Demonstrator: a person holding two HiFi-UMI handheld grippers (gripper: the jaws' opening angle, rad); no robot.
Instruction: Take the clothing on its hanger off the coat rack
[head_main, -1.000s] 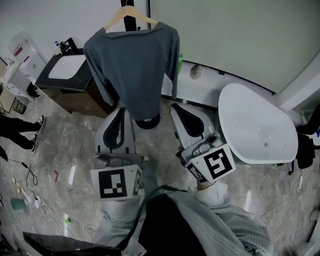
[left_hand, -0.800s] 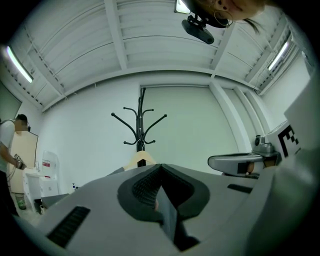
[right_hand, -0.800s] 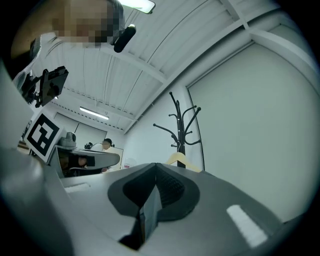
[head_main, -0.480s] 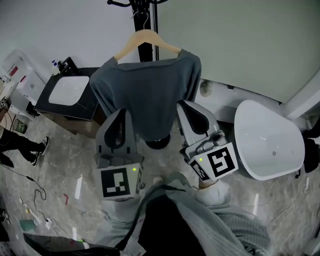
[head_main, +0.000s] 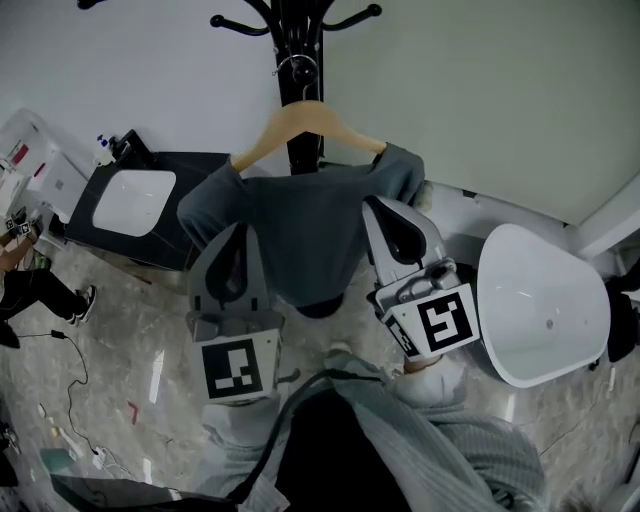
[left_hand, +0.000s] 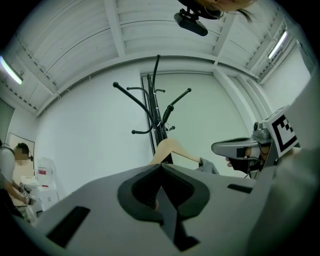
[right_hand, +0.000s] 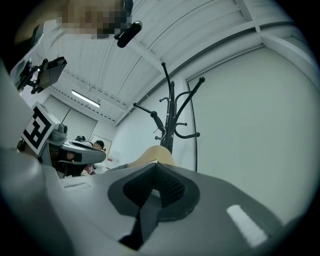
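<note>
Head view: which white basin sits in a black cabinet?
The square basin left of the coat rack; the oval tub at right has no cabinet.

The right hand-held gripper (right_hand: 156, 165) sits closed, empty — hanger (right_hand: 151, 152), coat rack (right_hand: 170, 117) beyond.

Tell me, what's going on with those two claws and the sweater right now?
Shut and empty: left gripper, right gripper. The grey sweater is on its wooden hanger, hooked on the coat rack. Nothing seen blocking the hanger.
</note>
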